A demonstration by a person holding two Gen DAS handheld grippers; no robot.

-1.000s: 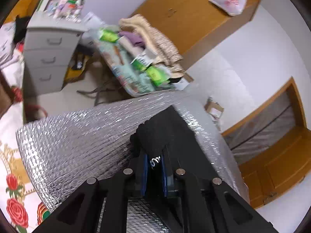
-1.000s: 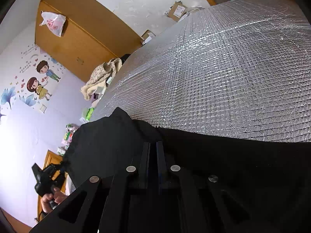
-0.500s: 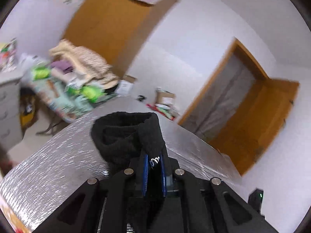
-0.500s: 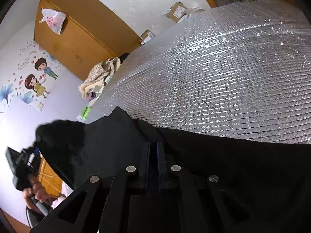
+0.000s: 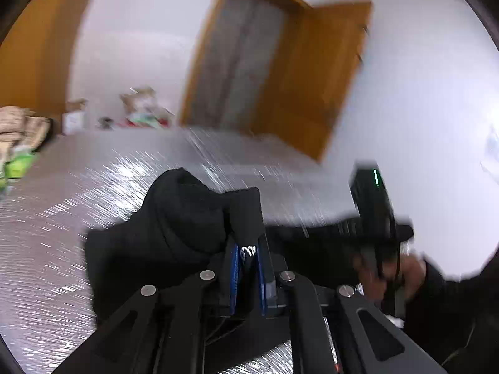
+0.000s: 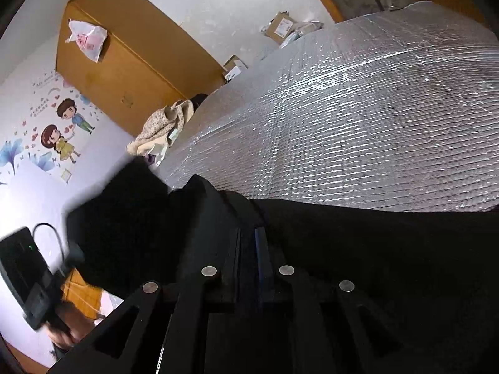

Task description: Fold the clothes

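I can read almost nothing here. The black garment [image 5: 174, 230] pinched in my left tool [image 5: 248, 249] carries a small white mark between the blue pads, too curled to make out. The wall sticker [image 6: 59, 124] of two cartoon children has tiny lettering above it, and the cardboard box [image 6: 280, 26] bears a label, both too small to read.

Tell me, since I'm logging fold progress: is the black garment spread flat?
No. The black garment is bunched, lifted off the silver mat.
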